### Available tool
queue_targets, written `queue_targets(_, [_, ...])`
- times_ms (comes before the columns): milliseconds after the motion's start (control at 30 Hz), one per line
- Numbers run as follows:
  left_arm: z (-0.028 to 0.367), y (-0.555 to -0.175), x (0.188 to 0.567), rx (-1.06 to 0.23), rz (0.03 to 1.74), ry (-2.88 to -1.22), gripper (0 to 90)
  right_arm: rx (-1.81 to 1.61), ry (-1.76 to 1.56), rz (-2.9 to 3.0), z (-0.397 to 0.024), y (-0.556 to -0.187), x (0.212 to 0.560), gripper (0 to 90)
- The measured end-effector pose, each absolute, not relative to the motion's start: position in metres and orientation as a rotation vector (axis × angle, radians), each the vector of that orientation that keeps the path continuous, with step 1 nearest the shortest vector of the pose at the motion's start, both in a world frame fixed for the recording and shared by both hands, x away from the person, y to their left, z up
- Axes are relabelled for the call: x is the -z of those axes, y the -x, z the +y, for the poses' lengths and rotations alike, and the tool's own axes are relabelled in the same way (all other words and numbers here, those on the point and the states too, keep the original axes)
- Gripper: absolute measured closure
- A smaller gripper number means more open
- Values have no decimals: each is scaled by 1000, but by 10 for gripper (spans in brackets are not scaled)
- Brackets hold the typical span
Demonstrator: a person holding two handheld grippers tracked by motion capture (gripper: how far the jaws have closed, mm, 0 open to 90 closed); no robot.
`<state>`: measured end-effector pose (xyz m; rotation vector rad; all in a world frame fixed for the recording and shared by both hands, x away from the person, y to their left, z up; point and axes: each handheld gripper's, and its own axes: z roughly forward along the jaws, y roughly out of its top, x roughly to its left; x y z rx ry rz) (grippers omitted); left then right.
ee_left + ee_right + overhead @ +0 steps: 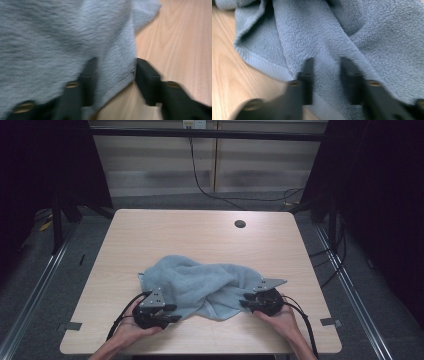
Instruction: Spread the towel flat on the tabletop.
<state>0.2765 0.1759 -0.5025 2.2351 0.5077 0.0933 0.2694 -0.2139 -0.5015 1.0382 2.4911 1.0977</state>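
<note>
A crumpled light blue towel (pixel 200 287) lies on the near half of the wooden table (pixel 200 232). My left gripper (pixel 176 313) sits at the towel's near left edge. In the left gripper view its jaws stand apart around a hanging edge of the towel (pixel 50 37), with the gripper (pixel 115 65) low over the wood. My right gripper (pixel 244 300) is at the towel's near right end. In the right gripper view its jaws (pixel 327 62) straddle a ridge of towel (pixel 374 37) with a gap still between them. I see no pad pressing the cloth.
A round cable hole (pixel 240 224) sits near the table's far edge. Bare wood lies beyond the towel and along the near edge (pixel 210 340). Black cables (pixel 205 185) run over the floor behind the table. Metal rails flank it on both sides.
</note>
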Motion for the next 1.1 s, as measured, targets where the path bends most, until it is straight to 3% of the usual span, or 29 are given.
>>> queue_targets(67, [180,-282,503,-74,517,-2223,812,-1120,-1048,2495,-215,-268,502,854])
queue_targets(167, [182,-284,503,-49,520,-2217,855,-1148,-1063,2505,-216,-268,500,873])
queue_targets(533, [214,-291,456,-57,559,-1940,864,-1388,-1070,2360,-229,-263,464,882])
queue_targets(900, [251,-303,380,-193,571,-1706,867,-1560,-975,2082,-253,-262,381,887])
queue_targets(1100, [269,-331,351,-265,665,-1622,867,-1575,-958,1937,-267,-292,331,888])
